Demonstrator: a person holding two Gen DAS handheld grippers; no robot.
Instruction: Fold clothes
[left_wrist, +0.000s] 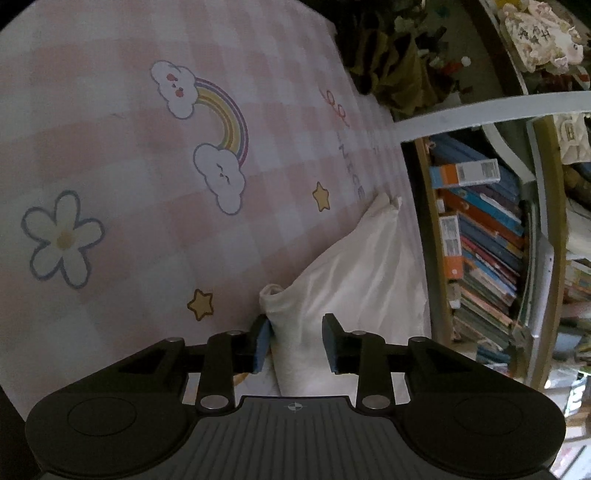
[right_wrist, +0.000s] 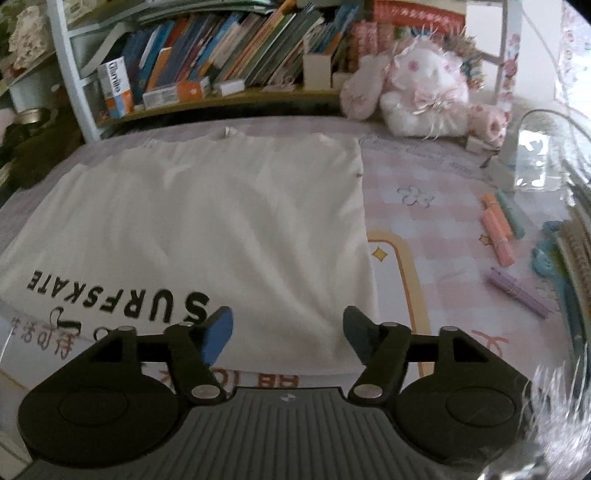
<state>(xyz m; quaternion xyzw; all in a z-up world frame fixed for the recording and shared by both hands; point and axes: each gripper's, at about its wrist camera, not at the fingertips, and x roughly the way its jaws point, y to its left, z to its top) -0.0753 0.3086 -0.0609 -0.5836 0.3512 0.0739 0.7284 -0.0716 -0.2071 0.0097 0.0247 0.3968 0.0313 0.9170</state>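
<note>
T-shirt (right_wrist: 207, 221) lies flat, lettering upside-down, toward the bookshelf (right_wrist: 207, 74).

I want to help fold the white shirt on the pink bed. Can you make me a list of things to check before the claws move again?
1. Left claw open: ok, a fold of the white cotton T-shirt sits between its blue pads, unpinched.
2. Right claw open: ok, nothing held.
3. Shirt lying flat on the pink checked bedsheet: ok, a few wrinkles.
4. Pastel marker pens away from the shirt: ok.
5. White plush bunny clear of the shirt: ok.
6. Sleeves tucked in: cannot tell.
</note>
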